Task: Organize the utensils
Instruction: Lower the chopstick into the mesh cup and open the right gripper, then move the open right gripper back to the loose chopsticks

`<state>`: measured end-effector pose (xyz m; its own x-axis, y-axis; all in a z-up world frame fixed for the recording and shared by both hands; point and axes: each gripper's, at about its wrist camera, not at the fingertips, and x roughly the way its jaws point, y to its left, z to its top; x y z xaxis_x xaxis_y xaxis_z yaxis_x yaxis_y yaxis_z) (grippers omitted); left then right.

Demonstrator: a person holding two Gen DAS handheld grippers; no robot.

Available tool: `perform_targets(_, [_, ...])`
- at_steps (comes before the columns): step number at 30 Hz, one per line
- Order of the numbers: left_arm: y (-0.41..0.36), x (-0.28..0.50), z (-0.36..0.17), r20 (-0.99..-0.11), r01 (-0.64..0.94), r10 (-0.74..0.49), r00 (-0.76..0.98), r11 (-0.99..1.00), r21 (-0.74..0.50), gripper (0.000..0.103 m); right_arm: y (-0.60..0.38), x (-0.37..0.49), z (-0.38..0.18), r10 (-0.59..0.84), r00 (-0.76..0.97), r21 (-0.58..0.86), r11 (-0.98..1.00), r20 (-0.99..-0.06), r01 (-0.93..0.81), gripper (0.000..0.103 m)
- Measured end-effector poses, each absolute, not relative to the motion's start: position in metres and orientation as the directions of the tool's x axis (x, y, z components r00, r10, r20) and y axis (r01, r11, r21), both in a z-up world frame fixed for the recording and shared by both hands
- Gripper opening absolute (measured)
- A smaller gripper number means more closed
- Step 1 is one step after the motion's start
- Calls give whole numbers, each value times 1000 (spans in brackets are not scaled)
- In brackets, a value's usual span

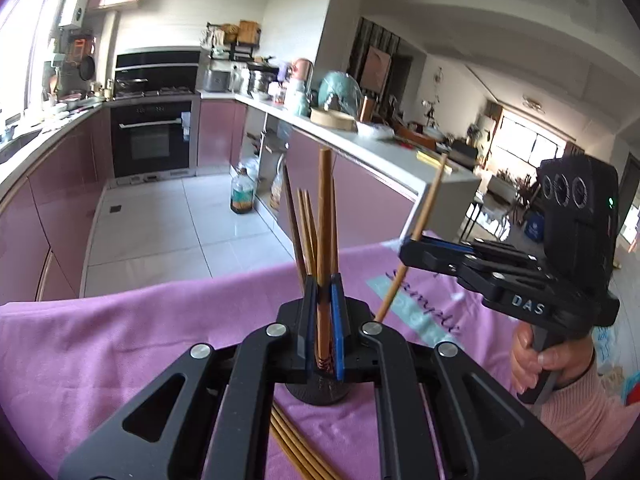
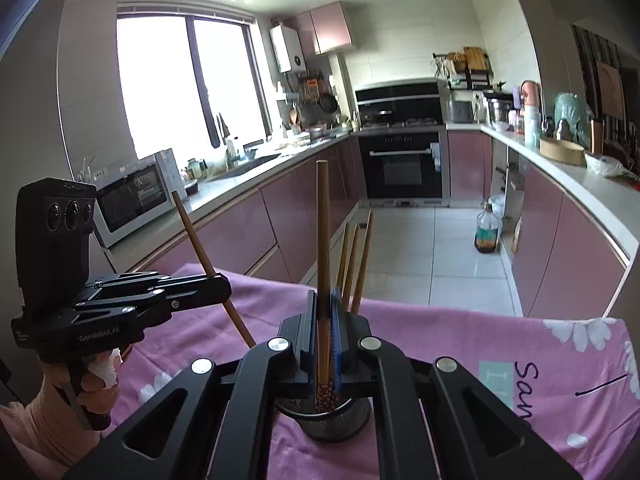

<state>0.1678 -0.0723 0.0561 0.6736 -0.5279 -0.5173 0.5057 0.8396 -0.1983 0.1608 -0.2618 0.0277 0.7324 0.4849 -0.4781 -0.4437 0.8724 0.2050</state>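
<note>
chopsticks are the job here, slim brown wooden sticks, and each gripper has one clamped. judged by their look they are light, stiff and smooth, so a stick will not bend but could swivel or slide between flat pads if it is nipped at one spot only; a hold near the lower third, as now, leaves the long top free to wag, and a grip closer to the middle would steady it more.

the left gripper (image 1: 323,320) is closed down tight on one chopstick (image 1: 325,216), which stands nearly upright between the blue pads, its patterned lower end just above the dark mesh holder (image 1: 316,394) on the table. several more chopsticks (image 1: 306,232) already stand in that holder, just behind the held one. a loose bundle (image 1: 296,446) lies flat on the pink cloth (image 1: 100,344) nearer the camera, partly hidden under the gripper body.

the right gripper (image 2: 323,320) is likewise fully closed on its own chopstick (image 2: 322,240), held upright with its patterned tip over the rim of the same holder (image 2: 336,420); three sticks (image 2: 354,264) stand in it just beyond. seen from the left wrist camera, that stick leans across the jaws, tip down toward the cloth, beside the holder rather than in it.

both sticks seem poised to be lowered in; neither is in yet, as far as i can tell.
</note>
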Motion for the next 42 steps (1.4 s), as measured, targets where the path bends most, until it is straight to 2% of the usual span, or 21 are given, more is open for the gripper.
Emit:
perform_targets(7, [-78,195,38,-591,496,-508,626,845,-200,8,-255,178,12,471,688,223,878,-553,-423,6])
perform_targets(14, [-82,213,28,-615,469,-486,621,859,-205,8,-254,188,3,456,689,243,889,-564,-389,7])
perform_targets(15, [-83,215,27,-615,459,-477,627,865,-203,11,-256,191,2,455,690,249,889,-563,-383,7])
perform_targets(16, [-81,215,25,-615,450,-475,630,868,-209,18,-257,191,1,457,691,260,889,-560,-377,11])
perform_targets(17, [-79,216,24,-612,446,-478,630,868,-219,20,-259,191,1,463,691,274,886,-555,-374,17])
perform_targets(20, [-73,214,21,-599,432,-479,641,871,-234,21,-262,189,0,460,700,278,888,-546,-367,28])
perform_targets(22, [-69,211,21,-591,424,-475,652,875,-235,21,-264,188,-1,463,700,281,886,-544,-368,30])
perform_targets(26, [-58,208,24,-571,398,-459,680,886,-238,26,-264,180,-2,465,707,276,885,-533,-374,46])
perform_targets(28, [-49,201,24,-557,385,-458,693,888,-251,27,-264,178,-2,468,709,274,884,-528,-379,48])
perform_targets(32, [-37,187,30,-527,368,-439,728,898,-239,32,-261,163,0,475,722,263,880,-502,-396,59])
perform_targets(36, [-29,170,28,-518,356,-410,751,912,-205,42,-255,143,0,497,725,247,867,-476,-433,67])
perform_targets(37, [-27,165,26,-519,349,-395,758,918,-189,46,-254,140,-1,505,722,246,862,-473,-442,68])
perform_targets(42, [-24,145,5,-553,341,-369,747,927,-159,46,-235,115,-16,554,668,233,827,-497,-512,68])
